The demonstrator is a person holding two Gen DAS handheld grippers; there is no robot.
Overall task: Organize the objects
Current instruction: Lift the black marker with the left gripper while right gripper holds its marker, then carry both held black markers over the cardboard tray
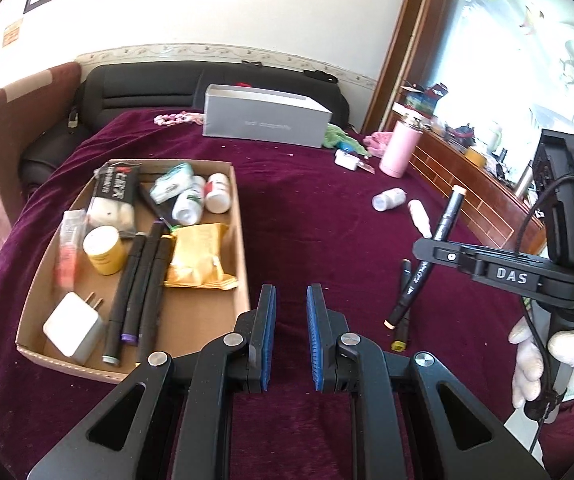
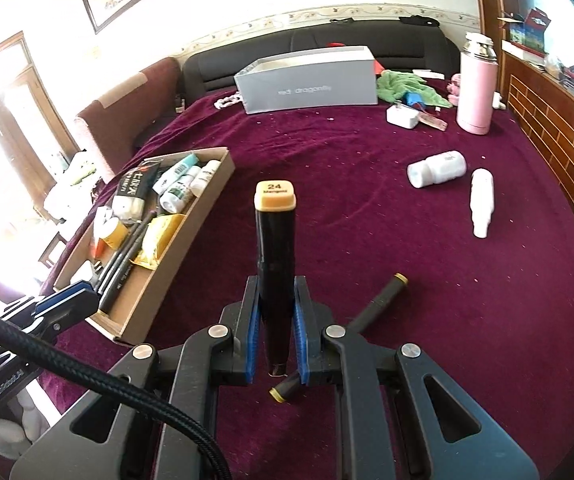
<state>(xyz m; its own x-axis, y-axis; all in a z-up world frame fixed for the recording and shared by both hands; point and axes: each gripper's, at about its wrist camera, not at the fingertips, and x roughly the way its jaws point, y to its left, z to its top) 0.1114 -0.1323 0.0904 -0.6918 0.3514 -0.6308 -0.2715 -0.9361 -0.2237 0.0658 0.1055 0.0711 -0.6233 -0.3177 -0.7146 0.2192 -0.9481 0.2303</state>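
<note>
My right gripper (image 2: 276, 284) is shut on a black marker (image 2: 275, 248) with a pale orange cap marked 24, held above the maroon cloth; it also shows in the left wrist view (image 1: 439, 236). A second black marker with yellow ends (image 2: 371, 308) lies on the cloth under it, also in the left wrist view (image 1: 402, 320). My left gripper (image 1: 291, 292) is open and empty beside the cardboard tray (image 1: 243, 240), which holds several markers (image 1: 143, 280), bottles, a yellow packet and a white charger. The tray also shows in the right wrist view (image 2: 191, 216).
A white bottle (image 2: 437, 169) and a white tube (image 2: 481, 202) lie on the cloth at right. A pink flask (image 2: 477, 88), a white charger (image 2: 403, 116), a green cloth and a grey box (image 2: 311, 80) stand at the back. A wooden ledge runs along the right.
</note>
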